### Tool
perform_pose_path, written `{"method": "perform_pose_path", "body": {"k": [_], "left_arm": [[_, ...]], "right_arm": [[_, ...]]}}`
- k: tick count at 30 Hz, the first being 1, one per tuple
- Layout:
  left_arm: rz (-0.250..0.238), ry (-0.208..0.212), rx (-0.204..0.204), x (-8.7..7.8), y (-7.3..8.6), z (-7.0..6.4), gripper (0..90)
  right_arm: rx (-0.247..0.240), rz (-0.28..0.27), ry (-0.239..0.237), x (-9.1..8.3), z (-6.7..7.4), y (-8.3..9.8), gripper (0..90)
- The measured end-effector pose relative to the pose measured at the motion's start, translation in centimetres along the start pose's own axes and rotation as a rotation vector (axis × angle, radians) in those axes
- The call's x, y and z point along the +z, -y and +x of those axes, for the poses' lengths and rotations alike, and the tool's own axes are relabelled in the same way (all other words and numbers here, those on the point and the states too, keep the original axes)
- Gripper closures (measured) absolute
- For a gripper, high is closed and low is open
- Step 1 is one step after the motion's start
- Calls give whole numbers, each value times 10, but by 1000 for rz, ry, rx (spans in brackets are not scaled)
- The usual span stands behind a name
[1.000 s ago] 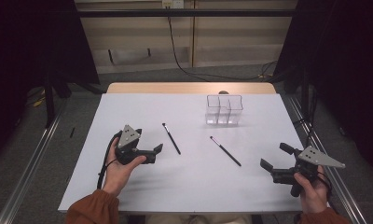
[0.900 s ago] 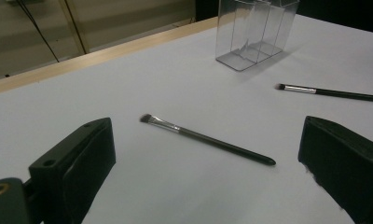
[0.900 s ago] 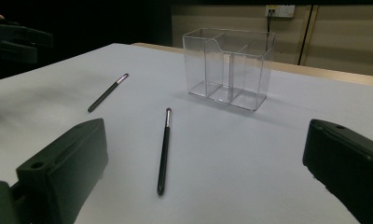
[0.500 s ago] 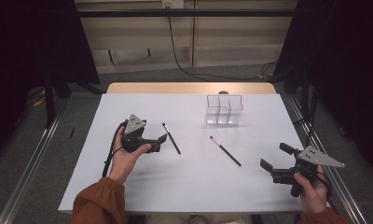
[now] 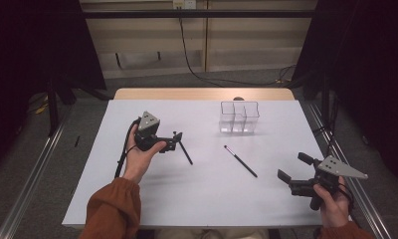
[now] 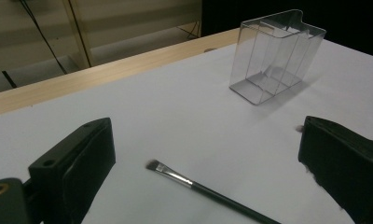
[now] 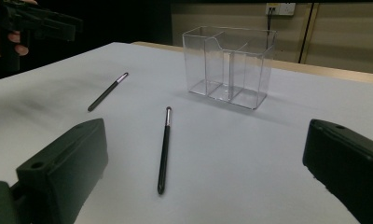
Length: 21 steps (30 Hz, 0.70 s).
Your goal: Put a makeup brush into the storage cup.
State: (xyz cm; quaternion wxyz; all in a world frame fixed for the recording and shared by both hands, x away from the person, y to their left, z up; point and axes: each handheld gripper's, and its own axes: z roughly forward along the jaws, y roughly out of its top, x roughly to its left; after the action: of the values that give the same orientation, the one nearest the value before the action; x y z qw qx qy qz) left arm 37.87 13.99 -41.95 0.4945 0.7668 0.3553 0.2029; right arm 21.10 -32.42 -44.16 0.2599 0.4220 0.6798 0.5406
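White table bears two brushes; left tongs, spread wide, straddle the near brush for pickup; right tongs wait released beside the other brush.

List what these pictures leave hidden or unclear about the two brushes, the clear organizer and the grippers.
- Left brush: in the left gripper view, the handle's end is cut off by the bottom edge.
- Left gripper: in the high view, too small to tell whether it touches the brush.
- Clear organizer: in the high view, its dividers are hard to count through the clear walls.
- Right gripper: in the high view, the hand hides its grip.
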Motion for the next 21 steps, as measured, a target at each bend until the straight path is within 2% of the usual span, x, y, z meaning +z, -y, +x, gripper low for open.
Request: {"method": "perform_pose_path", "body": {"k": [3, 9, 11, 13, 15, 16, 19, 20, 21], "left_arm": [[-6, -12, -13, 4, -4, 3, 37], [-13, -18, -3, 14, -14, 4, 37], [-16, -27, -11, 18, -17, 3, 37], [-15, 0, -17, 22, -21, -2, 38], [1, -4, 14, 25, -26, -7, 37], [11, 1, 13, 27, -27, -8, 37], [47, 4, -12, 31, -30, -8, 38], [77, 9, -33, 33, -29, -7, 38], [77, 9, -33, 33, -29, -7, 37]], "right_arm": [[-2, 1, -1, 0, 0, 0, 0], [6, 3, -1, 0, 0, 0, 0], [7, 3, -1, 0, 0, 0, 0], [9, 6, -1, 1, 0, 0, 0], [7, 12, -4, 1, 0, 1, 0], [7, 12, -4, 1, 0, 1, 0], [7, 10, -6, 1, 0, 1, 0], [8, 8, -5, 0, 0, 1, 0], [9, 9, -5, 0, 0, 1, 0]]}}
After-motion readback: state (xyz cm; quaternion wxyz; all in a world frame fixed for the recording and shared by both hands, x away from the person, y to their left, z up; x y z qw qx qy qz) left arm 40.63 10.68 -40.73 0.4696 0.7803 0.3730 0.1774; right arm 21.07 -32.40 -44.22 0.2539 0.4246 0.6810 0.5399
